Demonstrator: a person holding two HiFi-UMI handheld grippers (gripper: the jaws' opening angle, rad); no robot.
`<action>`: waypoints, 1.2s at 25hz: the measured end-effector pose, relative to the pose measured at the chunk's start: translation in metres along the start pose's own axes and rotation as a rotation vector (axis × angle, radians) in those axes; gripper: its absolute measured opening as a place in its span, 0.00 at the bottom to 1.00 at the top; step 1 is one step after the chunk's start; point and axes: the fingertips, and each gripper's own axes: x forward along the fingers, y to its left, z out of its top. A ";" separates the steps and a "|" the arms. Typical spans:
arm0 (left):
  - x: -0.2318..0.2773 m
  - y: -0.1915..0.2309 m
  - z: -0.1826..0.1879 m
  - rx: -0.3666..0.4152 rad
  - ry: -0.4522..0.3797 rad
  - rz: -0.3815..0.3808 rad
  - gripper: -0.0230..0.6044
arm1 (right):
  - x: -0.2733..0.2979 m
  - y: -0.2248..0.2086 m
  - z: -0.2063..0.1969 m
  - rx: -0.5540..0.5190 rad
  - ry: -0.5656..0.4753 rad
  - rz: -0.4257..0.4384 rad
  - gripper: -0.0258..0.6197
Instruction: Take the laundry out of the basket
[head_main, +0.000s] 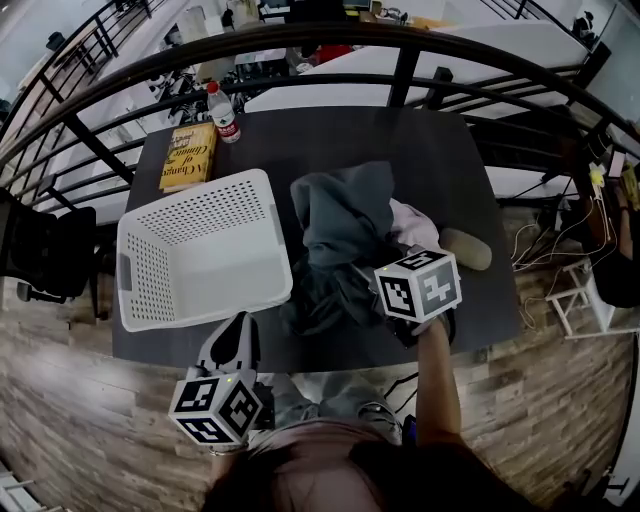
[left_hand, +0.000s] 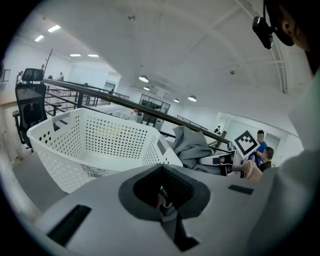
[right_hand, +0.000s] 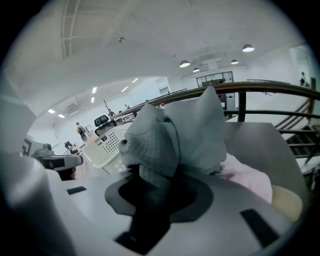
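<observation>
**Far left, off the worktop (head_main: 440, 150).** One black office chair (head_main: 45, 250), stood on the wood floor.

**Worktop, left half.** One white perforated basket (head_main: 150, 280), set upright and emptied of laundry. Behind it, one yellow book (head_main: 188, 157), laid flat. One clear bottle (head_main: 222, 112) with a red cap, stood upright just beside the book's far right corner.

**Near edge, in front of the basket.** Left tongs (head_main: 238, 325), one of two pairs. Held low by the person's body and pointed away toward the basket's near right corner. Drawn together, with nothing gripped. One marker cube carried at the near end.

**Centre.** Laundry gathered in one heap on the worktop, outside the basket and just beside its right wall. Three pieces counted:
- One grey garment (head_main: 340, 215), bunched and raised, the largest.
- One pink piece (head_main: 412, 225), pressed against the grey garment's right side.
- One beige piece (head_main: 467, 250), at the heap's right edge; kind not made out.

**Right of centre.** Right tongs (head_main: 372, 280), the second pair, also with one marker cube. Reached in from the near edge on a bare, extended forearm (head_main: 435, 380). Angled downward and leftward into the heap. Closed narrowly on the grey garment, with a waffle-knit fold (right_hand: 150, 145) bunched up from between them in the right gripper view.
</observation>
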 end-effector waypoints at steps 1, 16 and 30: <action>0.000 0.001 0.000 0.000 0.002 0.004 0.03 | 0.004 0.000 -0.001 0.005 0.003 0.004 0.23; -0.003 0.005 -0.008 -0.018 0.002 0.054 0.03 | 0.044 0.012 -0.011 0.030 -0.001 0.077 0.32; -0.008 0.000 -0.009 -0.008 0.006 0.044 0.03 | 0.032 0.022 -0.002 -0.018 -0.052 0.065 0.39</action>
